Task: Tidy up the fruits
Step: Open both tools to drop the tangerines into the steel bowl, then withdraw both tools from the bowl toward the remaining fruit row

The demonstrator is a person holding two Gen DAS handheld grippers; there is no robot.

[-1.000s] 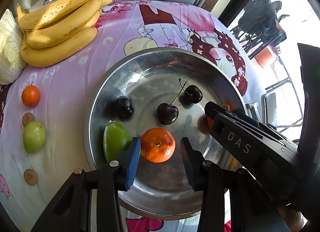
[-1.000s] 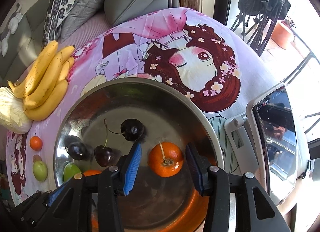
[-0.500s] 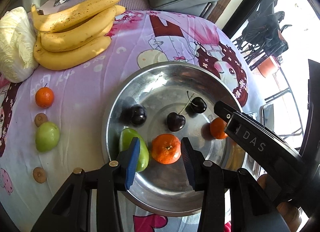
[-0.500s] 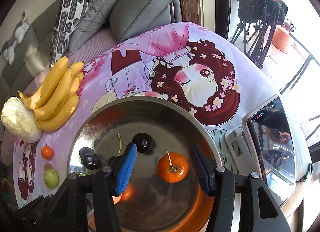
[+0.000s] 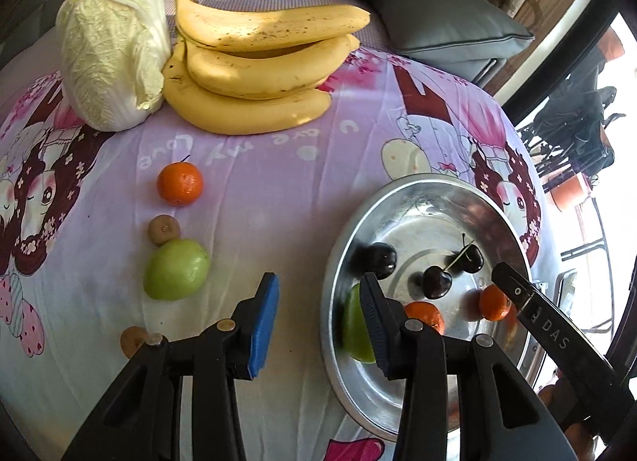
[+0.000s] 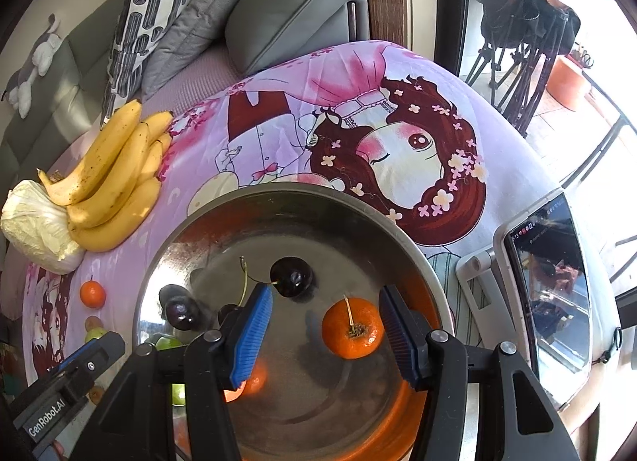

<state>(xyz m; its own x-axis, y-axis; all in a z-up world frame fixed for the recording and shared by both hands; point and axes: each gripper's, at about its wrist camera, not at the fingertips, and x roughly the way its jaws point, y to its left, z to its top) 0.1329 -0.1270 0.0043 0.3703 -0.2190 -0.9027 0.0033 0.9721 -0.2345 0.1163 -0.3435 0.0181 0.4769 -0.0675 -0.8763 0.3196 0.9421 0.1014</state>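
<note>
A round metal plate [image 5: 402,202] [image 6: 278,198] holds several dark cherries [image 5: 437,282] [image 6: 291,277], two small oranges [image 5: 493,302] [image 6: 351,329] and a green fruit [image 5: 352,325]. On the cloth to its left lie a small orange [image 5: 180,184], a green fruit [image 5: 176,270] and small brown fruits [image 5: 163,229]. My left gripper [image 5: 318,315] is open and empty, above the cloth at the plate's left rim. My right gripper [image 6: 324,335] is open and empty, with the plate's orange between its fingers but not touched.
A bunch of bananas [image 5: 258,71] [image 6: 115,178] and a pale cabbage [image 5: 113,47] lie at the back left. Grey cushions [image 6: 294,3] sit behind the table. A phone on a stand [image 6: 545,282] is at the table's right edge.
My left gripper has swung left, off the plate's orange and over the cloth beside the rim. My right gripper has opened wider and pulled back slightly from its orange.
</note>
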